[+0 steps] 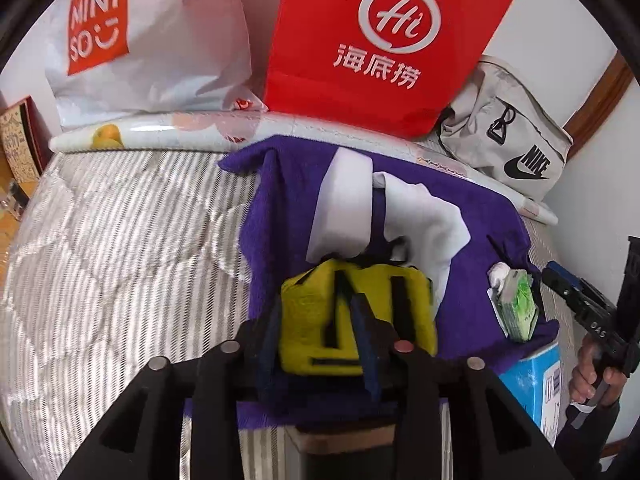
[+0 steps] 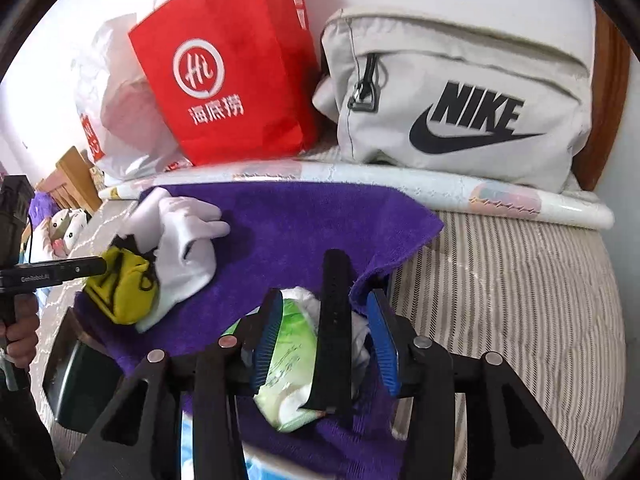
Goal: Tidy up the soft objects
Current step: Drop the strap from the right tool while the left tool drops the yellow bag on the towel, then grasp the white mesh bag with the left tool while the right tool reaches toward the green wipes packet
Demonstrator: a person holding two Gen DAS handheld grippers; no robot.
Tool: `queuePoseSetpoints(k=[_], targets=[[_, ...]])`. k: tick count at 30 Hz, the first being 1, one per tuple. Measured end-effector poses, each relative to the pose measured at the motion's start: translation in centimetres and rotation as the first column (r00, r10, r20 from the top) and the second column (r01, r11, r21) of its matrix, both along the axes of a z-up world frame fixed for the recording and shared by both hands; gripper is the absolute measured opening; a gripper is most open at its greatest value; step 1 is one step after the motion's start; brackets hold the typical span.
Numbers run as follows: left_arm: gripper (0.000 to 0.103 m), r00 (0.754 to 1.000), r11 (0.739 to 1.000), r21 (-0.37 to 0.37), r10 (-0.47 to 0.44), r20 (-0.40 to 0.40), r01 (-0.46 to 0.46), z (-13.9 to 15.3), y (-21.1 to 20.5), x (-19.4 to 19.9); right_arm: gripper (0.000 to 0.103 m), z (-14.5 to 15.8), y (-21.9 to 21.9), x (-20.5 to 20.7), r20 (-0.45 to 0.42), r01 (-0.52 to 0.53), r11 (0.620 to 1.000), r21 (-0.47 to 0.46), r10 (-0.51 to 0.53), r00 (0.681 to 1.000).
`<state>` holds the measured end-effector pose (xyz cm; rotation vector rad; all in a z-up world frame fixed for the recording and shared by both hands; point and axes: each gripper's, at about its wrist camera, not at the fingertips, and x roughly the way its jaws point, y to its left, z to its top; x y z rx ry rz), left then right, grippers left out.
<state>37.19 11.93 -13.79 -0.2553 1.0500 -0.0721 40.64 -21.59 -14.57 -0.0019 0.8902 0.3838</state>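
Left gripper (image 1: 320, 320) clamps yellow pouch (image 1: 352, 320); right gripper (image 2: 326, 340), apparently apart, straddles tissue pack (image 2: 292, 360).

Left gripper (image 1: 320, 316) clamped shut (hand (image 2: 18, 332) gripping its handle); right gripper (image 2: 326, 340) spread open.

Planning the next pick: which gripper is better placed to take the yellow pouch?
Left. The left gripper already straddles the yellow pouch; the right gripper sits over the green tissue pack.
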Motion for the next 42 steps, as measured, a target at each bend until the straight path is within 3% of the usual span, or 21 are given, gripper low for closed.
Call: queuePoseSetpoints(k=[9,19,21,25,32,36,40,42], targets=[[0.034,0.998,1.000,0.017,0.009,0.070,-0.010,3.9,0.4,-5.3,0.046,3.7,-0.7,-5.6,0.029,0.012,0.999,0.037,-0.013,0.999],[0.034,0.996,0.999,0.028,-0.038,0.084,0.036,5.0,-0.9,-14.1,0.046,5.7,0.6,-14.4,0.058,-0.065,0.996,0.059,0.061,0.996],[0.035,0.995,0.998,0.016,-0.065,0.082,0.064,4.5,-1.6,-16.2,0.046,5.6,0.7,-16.0,0.053,-0.077,0.995,0.070,0.073,0.996],[0.053,0.993,0.995,-0.029,-0.091,0.080,0.093,2.4,-3.0,-19.4,0.046,5.1,0.8,-19.6,0.042,-0.100,0.991,0.088,0.097,0.994],[0.053,0.990,0.987,-0.087,-0.140,-0.013,0.139,-2.9,-5.3,-22.0,0.046,3.4,0.5,-24.0,0.038,-0.093,0.994,0.062,0.091,0.995],[0.055,0.985,0.984,-0.066,-0.168,-0.050,0.164,-4.6,-6.5,-22.2,0.046,2.6,-0.4,-25.0,0.018,-0.066,0.994,0.083,0.065,0.998],[0.074,0.980,0.976,-0.102,-0.197,-0.035,0.193,-4.8,-7.1,-22.6,0.046,1.6,-0.9,-25.6,0.000,-0.051,0.996,0.075,0.051,0.999],[0.082,0.975,0.972,-0.084,-0.220,-0.026,0.218,-4.9,-7.8,-22.8,0.046,1.0,-1.0,-25.9,-0.008,-0.045,0.997,0.068,0.046,0.999]])
